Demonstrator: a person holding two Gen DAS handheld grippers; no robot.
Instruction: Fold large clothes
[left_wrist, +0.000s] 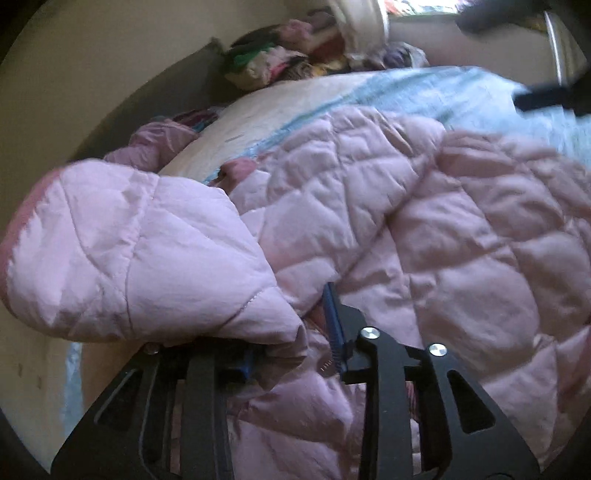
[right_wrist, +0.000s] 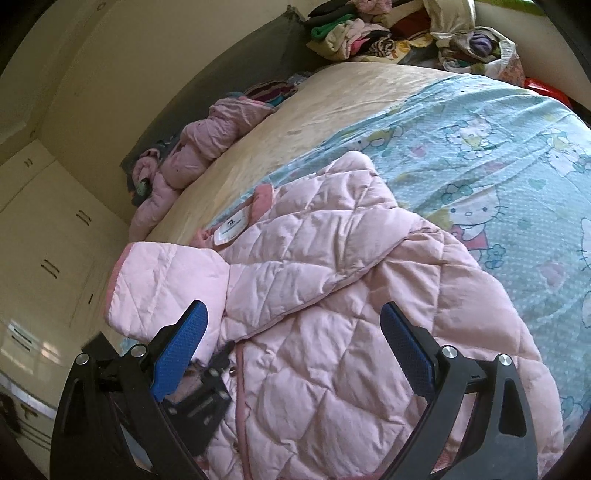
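So the quilted jacket (right_wrist: 332, 314) was spread out on the bed (right_wrist: 332, 110), lying partly over the cartoon-print sheet (right_wrist: 498, 147), which ran out to its right. One sleeve (right_wrist: 166, 288) was folded across toward the left edge. A second puffy garment (right_wrist: 199, 147) was bunched along the bed's left side, and a pile of clothes (right_wrist: 388, 33) sat at the far end behind everything.
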